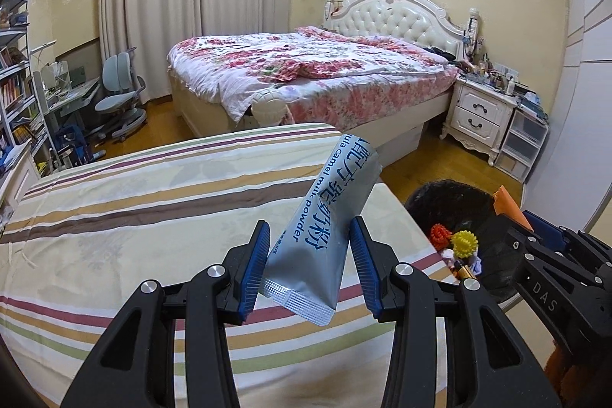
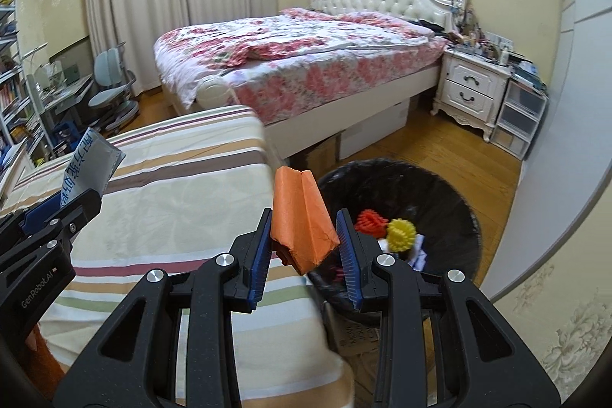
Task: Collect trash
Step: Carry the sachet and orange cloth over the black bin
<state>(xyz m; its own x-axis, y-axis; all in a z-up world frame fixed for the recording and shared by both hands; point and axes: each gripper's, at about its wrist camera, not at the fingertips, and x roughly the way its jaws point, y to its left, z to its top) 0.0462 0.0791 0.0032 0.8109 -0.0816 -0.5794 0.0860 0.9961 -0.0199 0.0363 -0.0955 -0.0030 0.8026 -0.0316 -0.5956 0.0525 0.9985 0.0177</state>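
striped cloth-covered surface (image 1: pixel 153 217) near; floral bed (image 1: pixel 306 71) far. black-lined round bin (image 2: pixel 440 186) at right holds red spiky ball (image 2: pixel 369 220) and yellow spiky ball (image 2: pixel 401 234). left gripper (image 1: pixel 308 262) clamps silver milk-powder sachet (image 1: pixel 329 217); right gripper (image 2: pixel 304 251) clamps orange folded paper (image 2: pixel 302 217).

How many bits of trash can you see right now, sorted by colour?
Silver: 1, the sachet in the left gripper.
Orange: 1, the paper in the right gripper.
Red: 1, a spiky ball in the bin.
Yellow: 1, a spiky ball in the bin.
Total: 4, not counting unclear scraps beneath the balls.

Silver sachet (image 1: pixel 329 228) reads "camel milk powder"; right gripper (image 1: pixel 543 293) seemingly "DAS".
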